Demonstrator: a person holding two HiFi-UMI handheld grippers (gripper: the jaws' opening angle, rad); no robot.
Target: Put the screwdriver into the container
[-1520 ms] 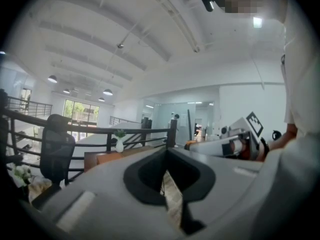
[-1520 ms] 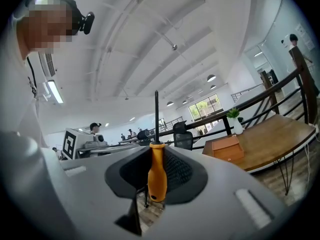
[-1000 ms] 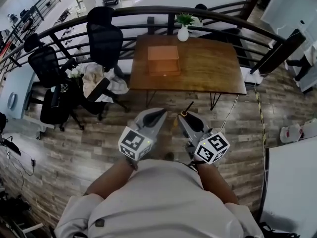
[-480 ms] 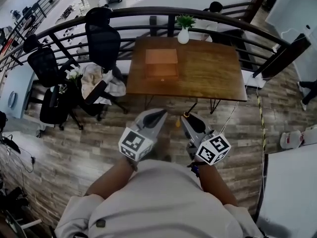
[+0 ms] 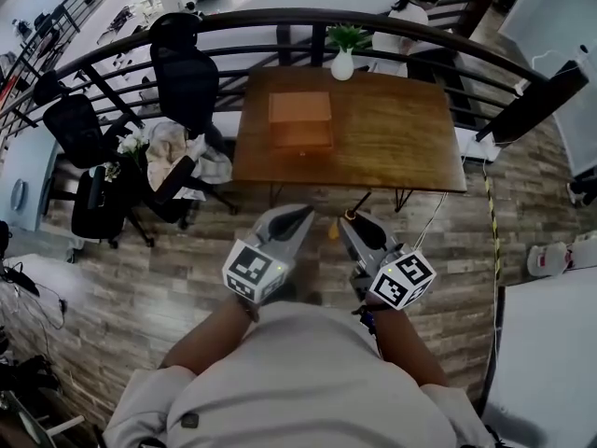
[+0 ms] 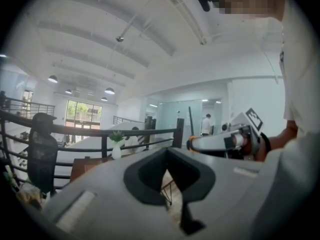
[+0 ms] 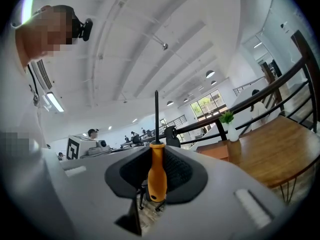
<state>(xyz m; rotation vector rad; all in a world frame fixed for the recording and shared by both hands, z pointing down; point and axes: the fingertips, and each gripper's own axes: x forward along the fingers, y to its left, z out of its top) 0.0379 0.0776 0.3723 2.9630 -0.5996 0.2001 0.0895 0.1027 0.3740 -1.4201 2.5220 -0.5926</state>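
Table point(image 5: 392, 129) sits nearer both tools now. Right tool point(image 5: 354, 224) pinches screwdriver point(image 7: 157, 171) by orange handle, shaft up: light, stiff, smooth, likely slippery. Left tool point(image 6: 169, 176) pressed together, empty. Container point(image 5: 300, 119) far on table.

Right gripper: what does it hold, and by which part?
An orange-handled screwdriver, clamped by its handle between the fingers; the shaft sticks up free.
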